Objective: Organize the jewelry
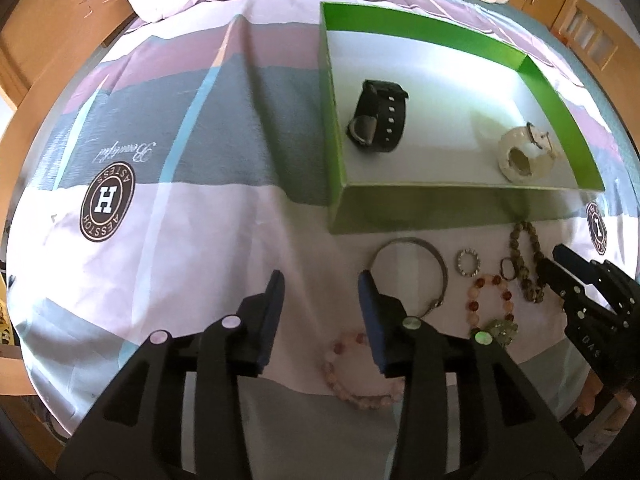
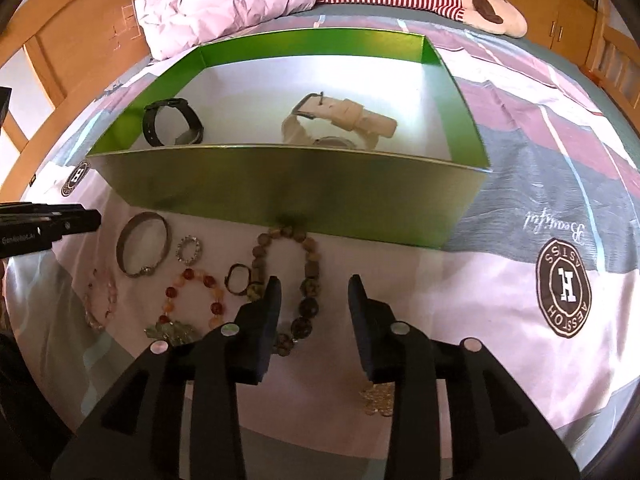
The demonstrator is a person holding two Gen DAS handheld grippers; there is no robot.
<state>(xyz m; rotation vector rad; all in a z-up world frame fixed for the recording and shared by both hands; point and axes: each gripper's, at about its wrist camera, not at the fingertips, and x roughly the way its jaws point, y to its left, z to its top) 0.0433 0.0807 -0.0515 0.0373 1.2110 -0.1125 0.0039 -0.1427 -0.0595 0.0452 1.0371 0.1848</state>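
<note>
Both claws hang partly open, holding nothing: the left claw [image 1: 320,276] near a pink bracelet [image 1: 360,376], the right claw [image 2: 314,280] over brown beads [image 2: 308,276]. Two watches lie in the green box [image 2: 280,184] on the bed.

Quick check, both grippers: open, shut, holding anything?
Left gripper: open, empty, above the pink bead bracelet.
Right gripper: open, empty, over the brown bead bracelet.

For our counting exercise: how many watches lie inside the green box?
2. The black watch lies at the box's left end, the cream watch nearer its right end. The front wall may hide others.
</note>
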